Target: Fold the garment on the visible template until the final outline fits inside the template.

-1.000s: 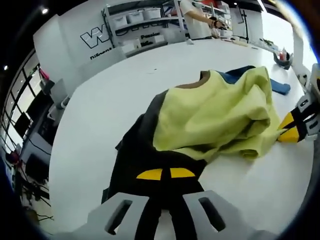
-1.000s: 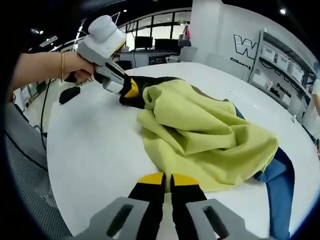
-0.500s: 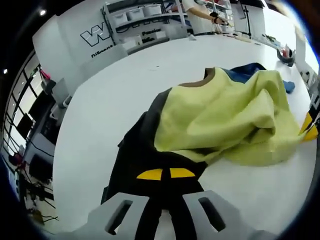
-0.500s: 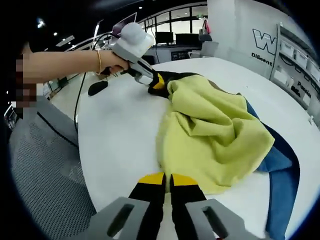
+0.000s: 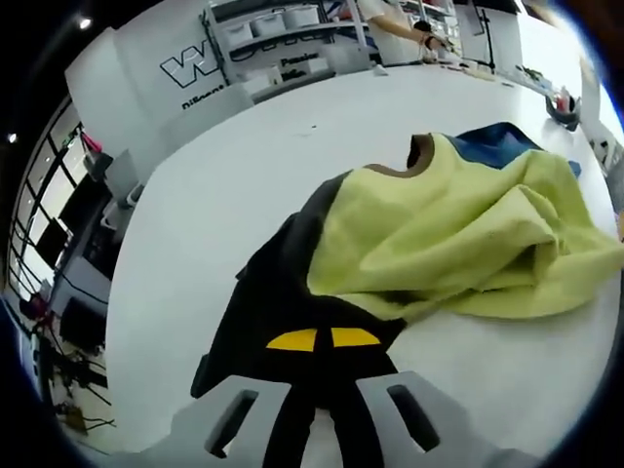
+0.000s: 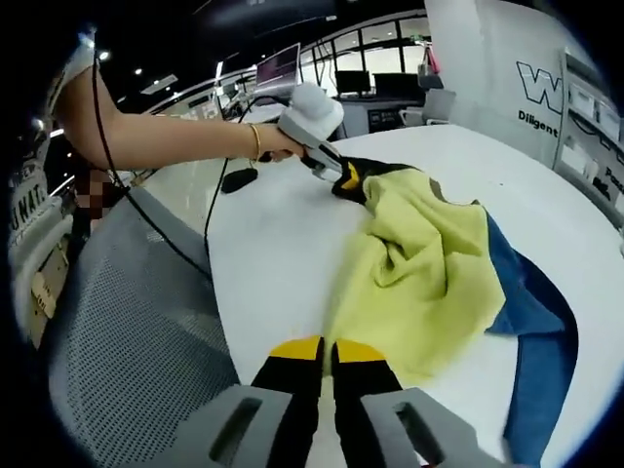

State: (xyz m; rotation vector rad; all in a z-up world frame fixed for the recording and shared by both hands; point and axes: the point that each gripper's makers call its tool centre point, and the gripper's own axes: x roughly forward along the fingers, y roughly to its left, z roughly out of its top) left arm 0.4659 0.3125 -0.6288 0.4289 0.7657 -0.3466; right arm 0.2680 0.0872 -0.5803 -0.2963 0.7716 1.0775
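A garment with a yellow-green body (image 5: 458, 234), a black part (image 5: 278, 302) and a blue part (image 5: 492, 146) lies crumpled on the white table (image 5: 244, 166). My left gripper (image 5: 322, 339) is shut on the black part at its near edge. In the right gripper view the garment (image 6: 419, 263) stretches across the table, its blue part (image 6: 531, 312) on the right. My right gripper (image 6: 327, 349) is shut on the yellow hem. At the far end a hand holds the left gripper (image 6: 346, 178), clamped on the black cloth.
A grey mesh chair (image 6: 117, 322) stands close to the table's edge on the left. A black object with a cable (image 6: 237, 176) lies near the far hand. Shelves with bins (image 5: 263, 29) and a person (image 5: 390, 19) are at the back.
My right gripper has drawn back with the yellow hem, away from the left gripper, and has left the left gripper view's right edge. The garment lies longer and flatter.
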